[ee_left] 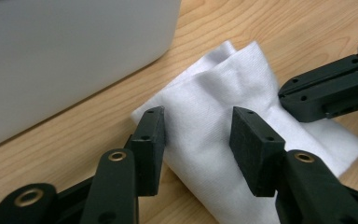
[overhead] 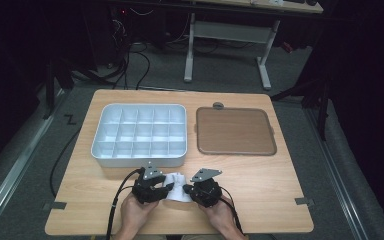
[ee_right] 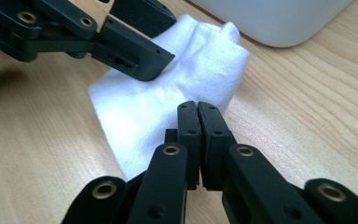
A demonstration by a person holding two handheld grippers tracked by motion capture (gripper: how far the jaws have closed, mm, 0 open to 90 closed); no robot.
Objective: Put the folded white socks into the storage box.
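Observation:
A folded white cloth [overhead: 178, 188] lies on the wooden table near its front edge, between my two grippers. My left gripper [ee_left: 198, 133] is open; its jaws straddle a fold of the cloth [ee_left: 209, 88], one pad at the cloth's edge. In the high view the left gripper [overhead: 165, 186] sits at the cloth's left side and the right gripper [overhead: 188, 189] at its right. My right gripper [ee_right: 198, 109] is shut, jaws pressed together, tips at the edge of the cloth [ee_right: 135, 107]. I cannot tell whether fabric is pinched between them.
A white compartment tray [overhead: 140, 161] with several cells stands just behind the cloth, its wall close to both grippers [ee_left: 51, 46] [ee_right: 279, 18]. A brown flat tray [overhead: 235, 131] lies to its right. Bare table extends left and right of the hands.

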